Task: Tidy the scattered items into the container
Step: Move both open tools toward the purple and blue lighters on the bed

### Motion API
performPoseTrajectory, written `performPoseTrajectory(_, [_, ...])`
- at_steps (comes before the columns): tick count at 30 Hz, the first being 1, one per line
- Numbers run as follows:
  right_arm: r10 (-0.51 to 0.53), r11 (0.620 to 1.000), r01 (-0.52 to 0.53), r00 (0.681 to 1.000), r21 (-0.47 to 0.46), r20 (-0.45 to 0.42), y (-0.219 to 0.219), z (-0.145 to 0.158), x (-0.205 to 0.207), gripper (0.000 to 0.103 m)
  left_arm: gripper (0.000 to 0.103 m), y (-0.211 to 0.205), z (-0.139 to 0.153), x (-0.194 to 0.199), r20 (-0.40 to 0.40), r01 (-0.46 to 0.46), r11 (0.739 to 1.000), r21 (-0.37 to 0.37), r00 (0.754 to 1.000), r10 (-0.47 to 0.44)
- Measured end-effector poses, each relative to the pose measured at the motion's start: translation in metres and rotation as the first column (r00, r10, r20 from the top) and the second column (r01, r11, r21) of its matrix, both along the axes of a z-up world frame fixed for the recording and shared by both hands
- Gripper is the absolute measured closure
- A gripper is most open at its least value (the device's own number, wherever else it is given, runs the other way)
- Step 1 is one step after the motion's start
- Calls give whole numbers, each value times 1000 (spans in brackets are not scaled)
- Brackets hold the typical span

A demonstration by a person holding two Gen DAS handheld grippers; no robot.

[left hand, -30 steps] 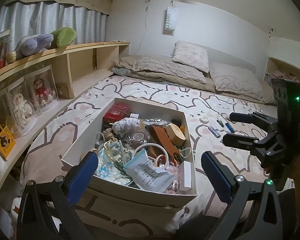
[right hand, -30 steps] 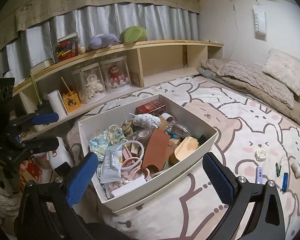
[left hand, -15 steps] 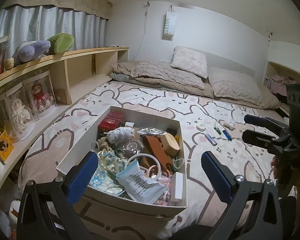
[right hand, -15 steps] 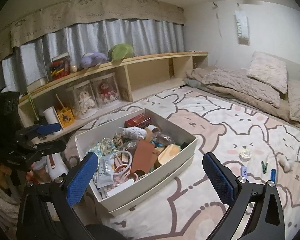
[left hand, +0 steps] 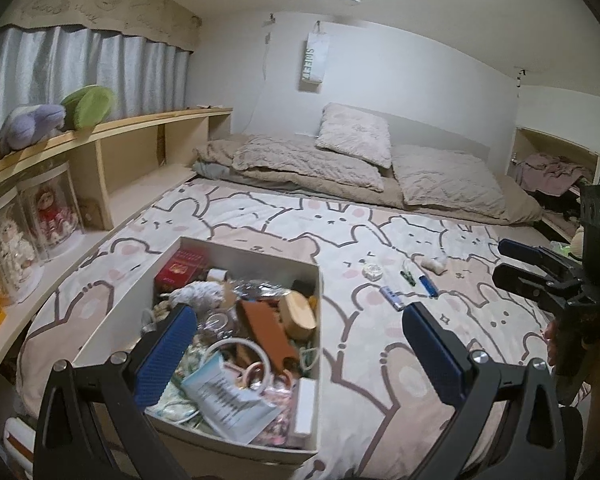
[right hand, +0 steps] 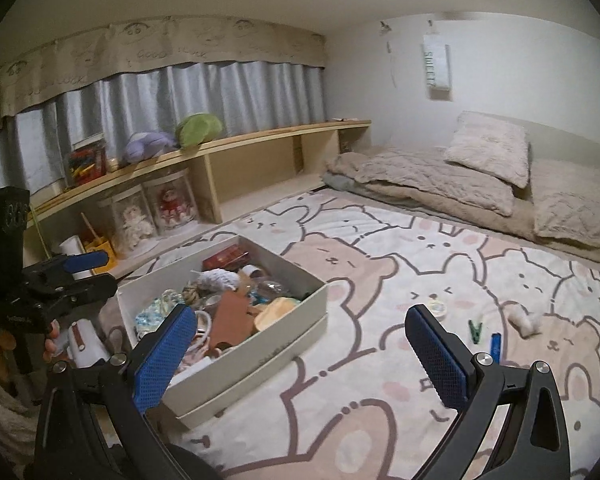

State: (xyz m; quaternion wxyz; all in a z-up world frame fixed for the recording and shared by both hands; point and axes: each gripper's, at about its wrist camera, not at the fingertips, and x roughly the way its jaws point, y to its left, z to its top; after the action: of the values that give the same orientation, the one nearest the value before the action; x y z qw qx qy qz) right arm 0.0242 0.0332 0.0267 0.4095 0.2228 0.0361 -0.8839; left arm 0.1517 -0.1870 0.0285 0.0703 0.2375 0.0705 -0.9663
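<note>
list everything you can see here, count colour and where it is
box: 1, white, on the bed cover, full of mixed small items
roll of tape: 1, whitish, on the cover right of the box
clothes peg: 1, green, right of the tape
lighter: 1, blue, beside the peg
tube: 1, pale blue, nearest the box among the loose items
fluffy wad: 1, white, farthest right
pillows: 2, beige, at the head of the bed
plush toys: 2, purple and green, on the wooden shelf
dolls in clear cases: 2, under the shelf
left gripper: 1, black with blue pads, open, empty
right gripper: 1, black with blue pads, open, empty
</note>
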Motion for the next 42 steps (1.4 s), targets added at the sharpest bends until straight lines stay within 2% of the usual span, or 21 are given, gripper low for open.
performPoseTrajectory(10, [-101, 995, 100, 995, -11, -10, 49, 3, -14, 0, 0, 38, 2, -36, -14, 81, 997, 6, 997, -81])
performPoseTrajectory(26, [-249, 968, 248, 968, -21, -17, 119, 1, -33, 0, 0, 99, -4, -94, -15, 199, 980, 11, 980, -199])
performPoseTrajectory(35, [-322, 947, 322, 947, -19, -16, 146, -10, -46, 0, 0, 122, -16, -120, -11, 234, 972, 16, 972, -234])
performPoseTrajectory(42, [-368, 930, 368, 930, -6, 0, 160, -31, -61, 0, 0, 136, -34, -144, 16, 252, 968, 14, 968, -252])
